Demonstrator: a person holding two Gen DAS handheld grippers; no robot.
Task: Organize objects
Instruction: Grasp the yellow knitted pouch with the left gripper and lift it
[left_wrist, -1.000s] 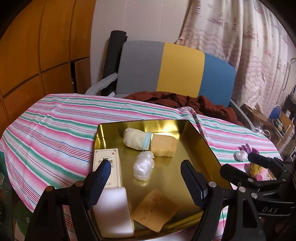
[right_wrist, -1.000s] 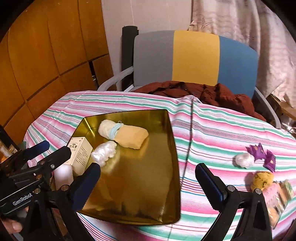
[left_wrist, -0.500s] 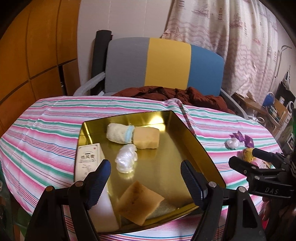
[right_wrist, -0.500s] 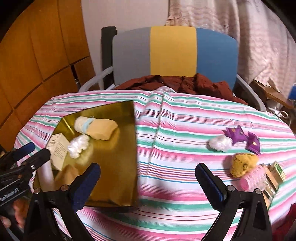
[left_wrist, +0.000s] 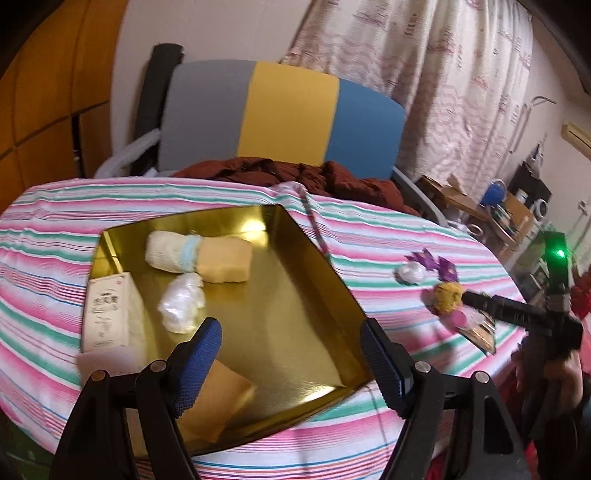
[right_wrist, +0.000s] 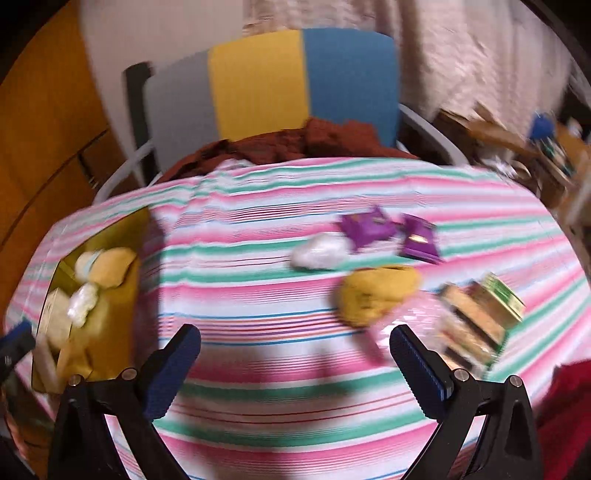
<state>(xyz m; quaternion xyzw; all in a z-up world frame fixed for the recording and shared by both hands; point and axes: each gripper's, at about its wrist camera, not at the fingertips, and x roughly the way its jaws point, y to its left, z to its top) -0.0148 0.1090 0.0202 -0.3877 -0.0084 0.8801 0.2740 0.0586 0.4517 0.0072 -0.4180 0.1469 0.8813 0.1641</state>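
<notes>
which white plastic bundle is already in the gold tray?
The crinkled white plastic bundle beside the cream box; the other white bundle lies on the striped cloth by purple wrappers.

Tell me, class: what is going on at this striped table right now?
A person holds two grippers, both with jaws open and empty. The left gripper hovers over the gold tray, which holds a rolled cloth and a box. The right gripper faces loose items on the tablecloth, nearest the yellow sponge.

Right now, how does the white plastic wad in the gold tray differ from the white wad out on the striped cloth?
The wad in the tray lies inside the gold tray, beside the rolled towel and the cream box. The wad on the cloth lies on the striped cloth, next to purple wrappers. Both are white, crumpled and ungripped.
</notes>
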